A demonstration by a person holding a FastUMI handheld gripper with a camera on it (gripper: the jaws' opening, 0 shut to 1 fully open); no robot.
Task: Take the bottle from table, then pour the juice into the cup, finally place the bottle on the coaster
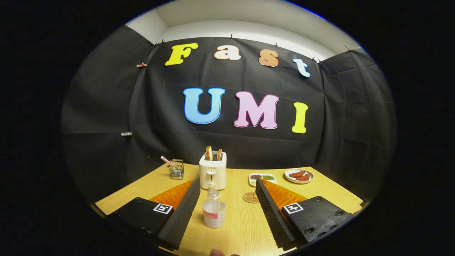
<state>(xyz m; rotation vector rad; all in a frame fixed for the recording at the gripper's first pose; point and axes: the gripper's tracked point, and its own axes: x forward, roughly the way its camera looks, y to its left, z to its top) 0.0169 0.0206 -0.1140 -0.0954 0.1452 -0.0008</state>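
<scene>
Light wood table (241, 227). On it: clear bottle (213, 209) upright near the front, between the spread gripper (225, 188) fingers, touching neither; round coaster (251, 197) just behind and right; white toaster (212, 170) with bread; wire basket (176, 169) far left; small sectioned dish (262, 177); plate (299, 175) of reddish food.

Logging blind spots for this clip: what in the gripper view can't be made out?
- Cup for the juice: none can be identified; the mesh holder near the toaster is too small to tell.
- Bottle, between the open tool's fingers: liquid level unclear through the cloudy plastic.
- Coaster: edge hidden by a finger; its pattern is too small.
- Small tray and plate: contents too small.
</scene>
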